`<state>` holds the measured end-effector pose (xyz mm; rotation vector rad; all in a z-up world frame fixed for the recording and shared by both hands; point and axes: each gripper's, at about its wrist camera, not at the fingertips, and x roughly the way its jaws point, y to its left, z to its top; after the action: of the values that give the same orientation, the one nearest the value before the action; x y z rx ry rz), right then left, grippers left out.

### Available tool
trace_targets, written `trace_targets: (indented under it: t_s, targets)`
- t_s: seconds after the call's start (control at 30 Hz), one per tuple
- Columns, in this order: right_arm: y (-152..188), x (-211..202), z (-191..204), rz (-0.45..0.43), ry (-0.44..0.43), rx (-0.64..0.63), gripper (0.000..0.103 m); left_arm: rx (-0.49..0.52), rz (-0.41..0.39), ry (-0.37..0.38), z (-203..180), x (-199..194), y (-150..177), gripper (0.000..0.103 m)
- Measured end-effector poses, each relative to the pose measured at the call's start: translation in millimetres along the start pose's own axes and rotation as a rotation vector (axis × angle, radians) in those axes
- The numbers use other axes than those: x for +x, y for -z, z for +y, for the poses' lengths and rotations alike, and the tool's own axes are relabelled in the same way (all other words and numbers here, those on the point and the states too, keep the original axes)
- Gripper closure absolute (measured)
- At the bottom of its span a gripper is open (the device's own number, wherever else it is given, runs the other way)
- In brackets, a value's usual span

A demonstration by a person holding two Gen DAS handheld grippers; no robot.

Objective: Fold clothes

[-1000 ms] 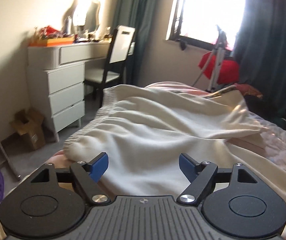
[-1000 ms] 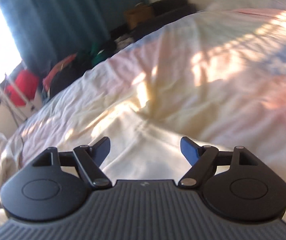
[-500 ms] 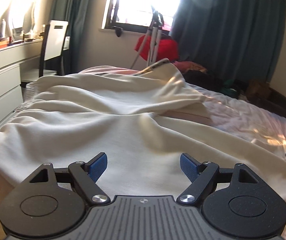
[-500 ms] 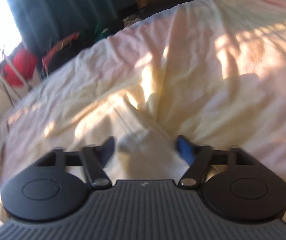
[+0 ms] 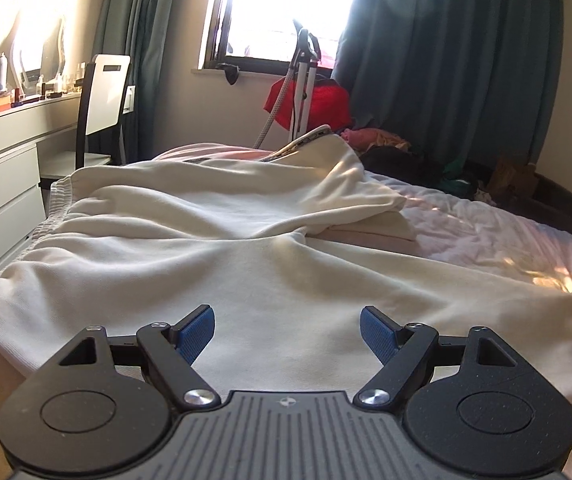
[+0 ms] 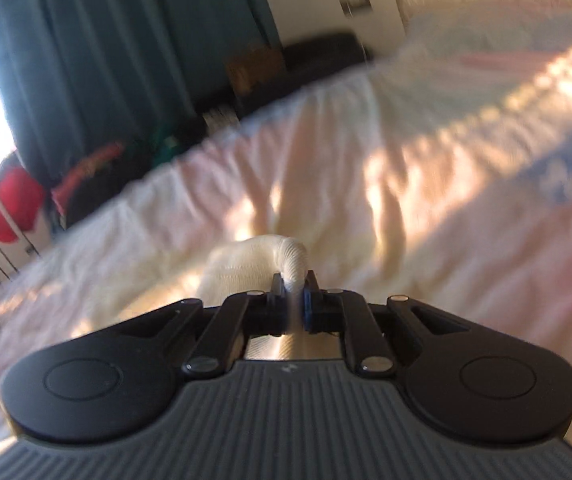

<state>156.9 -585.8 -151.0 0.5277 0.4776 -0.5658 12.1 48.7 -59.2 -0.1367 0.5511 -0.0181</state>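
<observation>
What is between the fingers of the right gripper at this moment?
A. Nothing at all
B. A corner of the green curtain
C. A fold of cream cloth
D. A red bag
C: in the right wrist view the right gripper is closing its jaws on a bunched fold of the cream garment.

Cream garment (image 5: 221,264): soft knit fabric, ribbed elastic hem along its left edge. Lies spread and rumpled across the bed, broad folds running through the middle, far side bunched up into a raised ridge. One corner (image 6: 269,260) lifted into a rolled hump.
</observation>
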Motion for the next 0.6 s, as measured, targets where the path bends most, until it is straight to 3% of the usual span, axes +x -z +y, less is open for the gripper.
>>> trace_targets:
  t_s: [0.13,0.23,0.3,0.37,0.47,0.6]
  targets:
    - [7,9,-8,0.038,-0.029,0.021,0.087,0.004,0.01,0.0,0,1,0,0.021]
    - [3,-11,-20,0.031,-0.083,0.108,0.064,0.014,0.008,0.003,-2,1,-1,0.021]
    - [1,-30,-32,0.022,-0.098,0.197,0.037,0.015,0.009,0.006,-2,1,0,0.021]
    - [1,-51,-44,0.019,-0.071,0.299,0.031,0.014,0.012,0.005,-1,-1,0,0.021]
    - [11,-78,-61,0.04,0.017,0.429,0.031,0.007,0.015,0.002,1,-4,2,0.021]
    - [25,-87,-79,0.125,0.051,0.438,0.031,-0.011,0.012,0.006,3,-8,1,0.021]
